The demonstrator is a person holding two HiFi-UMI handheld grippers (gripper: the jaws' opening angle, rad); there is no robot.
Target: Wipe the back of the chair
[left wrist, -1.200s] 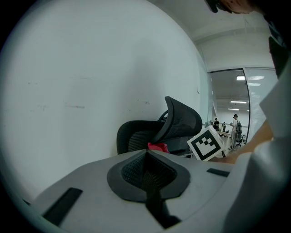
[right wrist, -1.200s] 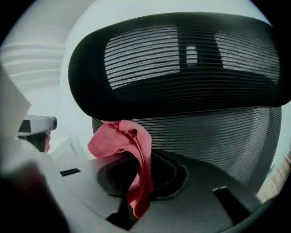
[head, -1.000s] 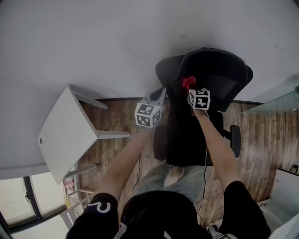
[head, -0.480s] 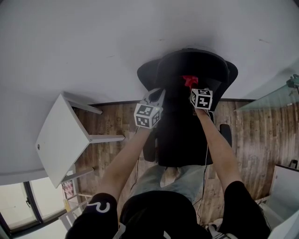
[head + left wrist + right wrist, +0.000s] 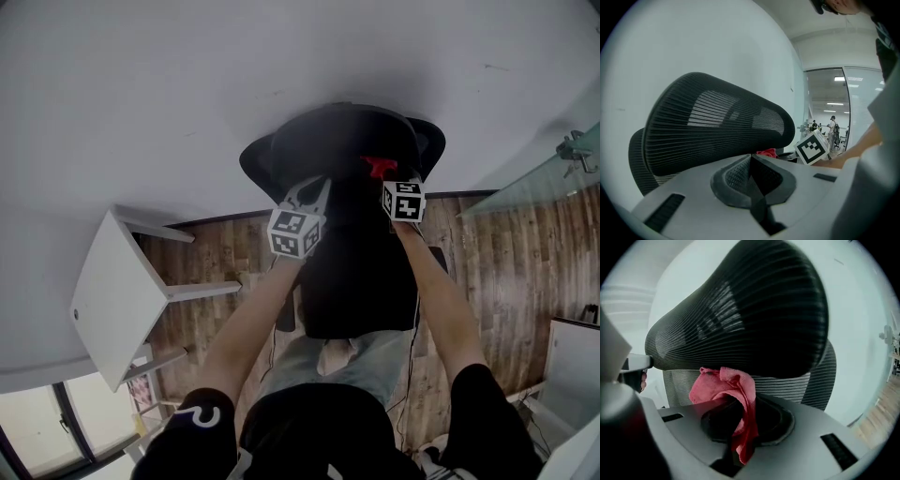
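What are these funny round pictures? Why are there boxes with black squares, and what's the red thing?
A person holds a grabbing tool in each hand; the checkered boxes are part of those tools. One picture comes from a camera on the person's head, looking down. The other two come from cameras riding on the tools. The left tool is shut and holds nothing. The right tool pinches a red cloth, close to the mesh back of a black office chair. A white table stands at the left on the wooden floor.
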